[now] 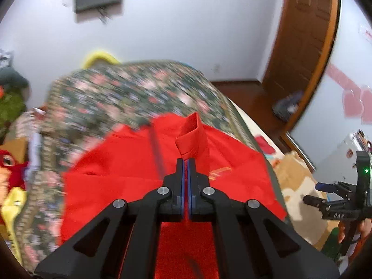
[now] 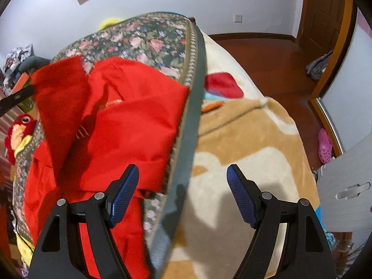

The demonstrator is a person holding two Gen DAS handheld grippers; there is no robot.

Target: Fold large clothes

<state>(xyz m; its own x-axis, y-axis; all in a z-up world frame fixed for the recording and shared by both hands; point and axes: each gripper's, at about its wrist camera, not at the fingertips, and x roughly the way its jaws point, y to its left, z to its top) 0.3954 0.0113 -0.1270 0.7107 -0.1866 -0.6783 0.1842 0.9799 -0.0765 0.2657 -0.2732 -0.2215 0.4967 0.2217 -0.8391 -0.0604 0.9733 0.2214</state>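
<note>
The left gripper (image 1: 185,162) is clamped on a small fold of a red garment (image 1: 130,174), its blue pads pressed together with the pinched cloth standing up just past the tips. From there the garment spreads across a floral bedspread (image 1: 121,93) on a bed. In the right wrist view, one part of the garment is raised as a flap at the left.

The right gripper (image 2: 183,176) is unclenched and holds nothing. It hangs above the bedspread's edge, where a tan blanket (image 2: 244,127) begins.

To fold well, the left grip likely needs to stay firm while carrying the lifted edge across. The right gripper should probably pinch a matching edge, so the fold lands square and flat.
</note>
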